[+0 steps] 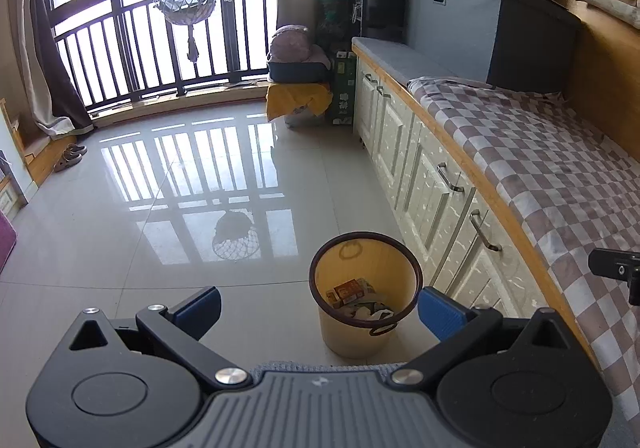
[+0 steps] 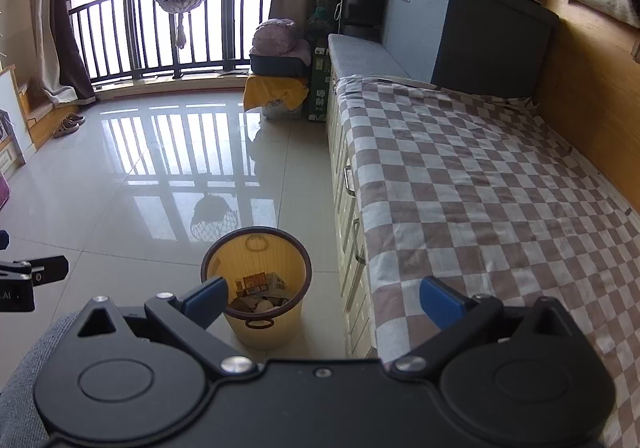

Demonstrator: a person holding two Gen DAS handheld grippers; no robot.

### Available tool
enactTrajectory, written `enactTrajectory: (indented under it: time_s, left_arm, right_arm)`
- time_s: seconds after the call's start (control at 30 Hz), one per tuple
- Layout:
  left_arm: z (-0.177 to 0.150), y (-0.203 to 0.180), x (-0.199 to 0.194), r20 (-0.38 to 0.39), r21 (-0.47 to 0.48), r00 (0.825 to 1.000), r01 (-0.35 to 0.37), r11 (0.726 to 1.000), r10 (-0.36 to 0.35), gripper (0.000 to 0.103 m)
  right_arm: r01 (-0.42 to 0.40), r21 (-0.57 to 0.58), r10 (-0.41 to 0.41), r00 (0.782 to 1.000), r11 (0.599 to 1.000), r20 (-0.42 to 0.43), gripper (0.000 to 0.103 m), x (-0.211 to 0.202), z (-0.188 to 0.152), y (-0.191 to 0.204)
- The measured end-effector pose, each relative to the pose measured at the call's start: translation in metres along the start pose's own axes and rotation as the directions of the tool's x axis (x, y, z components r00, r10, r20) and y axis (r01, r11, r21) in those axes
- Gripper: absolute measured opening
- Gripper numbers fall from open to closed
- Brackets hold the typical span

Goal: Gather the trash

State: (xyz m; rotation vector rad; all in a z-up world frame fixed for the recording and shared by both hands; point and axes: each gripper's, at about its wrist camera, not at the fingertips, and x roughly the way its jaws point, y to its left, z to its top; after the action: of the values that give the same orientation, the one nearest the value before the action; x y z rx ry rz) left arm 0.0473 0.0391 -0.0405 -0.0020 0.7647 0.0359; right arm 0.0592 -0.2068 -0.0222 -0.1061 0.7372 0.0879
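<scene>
Left gripper (image 1: 320,308) and right gripper (image 2: 323,298) — both spread wide, empty; bin (image 1: 362,336) holds trash (image 1: 352,294).

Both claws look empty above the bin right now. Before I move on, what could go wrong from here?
1. The yellow bin stands close beside the white cabinet; a swing of the open left claw could tip it and spill the trash inside.
2. The tile floor is glossy with window glare, so small litter may go unnoticed.
3. The open right claw hangs over the edge of the checkered cover and might snag it.
</scene>
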Motion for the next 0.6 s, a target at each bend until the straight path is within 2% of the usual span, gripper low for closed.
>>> enactTrajectory:
  time_s: [0.6]
  left_arm:
    - [-0.002,-0.006,-0.014,0.028,0.009,0.999,0.018,1.000,-0.018,0.103]
  right_arm:
    - [0.006,0.011,-0.006,1.000,1.000,0.030,0.103,-0.020,-0.008,-0.005]
